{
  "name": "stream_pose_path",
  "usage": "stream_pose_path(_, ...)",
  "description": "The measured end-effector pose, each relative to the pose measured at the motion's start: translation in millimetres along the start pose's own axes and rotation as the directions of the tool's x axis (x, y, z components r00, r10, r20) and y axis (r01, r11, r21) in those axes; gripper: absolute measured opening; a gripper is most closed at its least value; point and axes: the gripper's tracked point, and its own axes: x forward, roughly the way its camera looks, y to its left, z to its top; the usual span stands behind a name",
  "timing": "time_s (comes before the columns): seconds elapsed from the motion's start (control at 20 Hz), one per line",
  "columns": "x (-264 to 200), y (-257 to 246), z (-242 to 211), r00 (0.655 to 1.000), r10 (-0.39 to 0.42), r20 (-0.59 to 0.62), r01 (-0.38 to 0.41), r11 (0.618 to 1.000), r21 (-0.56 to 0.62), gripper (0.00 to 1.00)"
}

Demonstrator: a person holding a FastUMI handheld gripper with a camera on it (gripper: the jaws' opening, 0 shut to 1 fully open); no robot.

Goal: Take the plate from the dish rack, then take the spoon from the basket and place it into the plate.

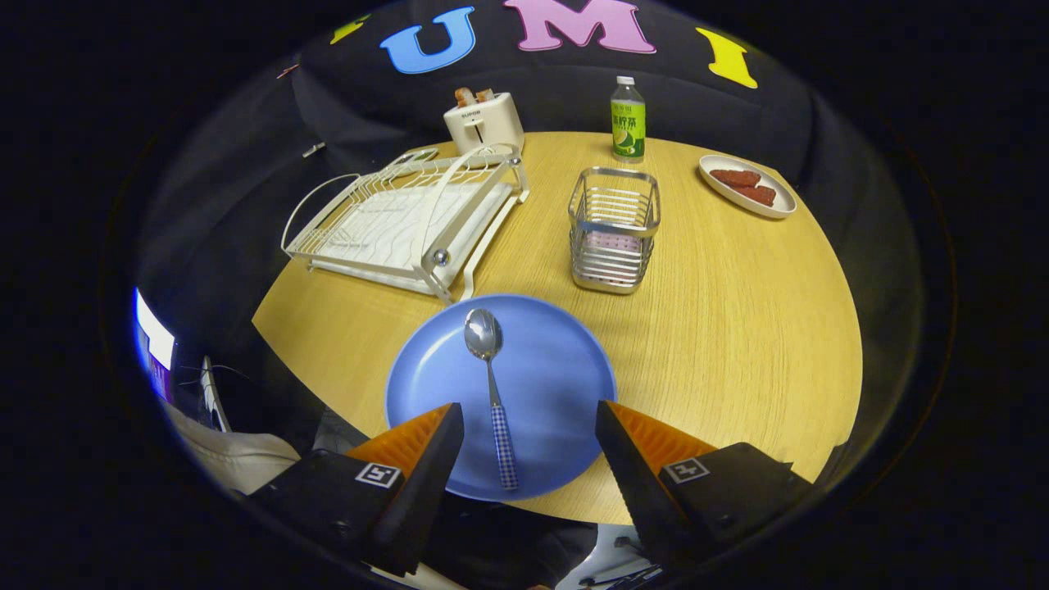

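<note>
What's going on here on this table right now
A person is working a handheld gripper over a round wooden table. Its fingers are open and hold nothing. Between them lies a spoon on a blue plate, bowl end pointing away. Beyond the plate sit a white dish rack with no dishes visible in it and a wire basket. So the spoon looks already placed. Farther back are a toaster, a bottle and a small dish of food.

Gripper-mounted fisheye, close above the table, angled downward.
</note>
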Motion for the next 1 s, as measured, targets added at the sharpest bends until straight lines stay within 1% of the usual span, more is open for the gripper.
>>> stream_pose_path(0.15, -20, -3, 42, 0.994, -0.033, 0.105, 0.035, 0.999, -0.020, 0.99)
stream_pose_path(0.3, -47, -9, 94, 0.973, -0.067, 0.220, 0.075, 0.997, -0.028, 0.99)
stream_pose_path(0.45, -79, -17, 147, 0.942, -0.091, 0.324, 0.110, 0.993, -0.041, 0.99)
stream_pose_path(0.65, -122, -35, 203, 0.898, -0.111, 0.425, 0.141, 0.989, -0.040, 0.99)
stream_pose_path(0.8, -150, -52, 236, 0.866, -0.133, 0.482, 0.177, 0.983, -0.046, 0.99)
stream_pose_path(1.0, -191, -70, 265, 0.817, -0.152, 0.557, 0.216, 0.975, -0.051, 0.99)
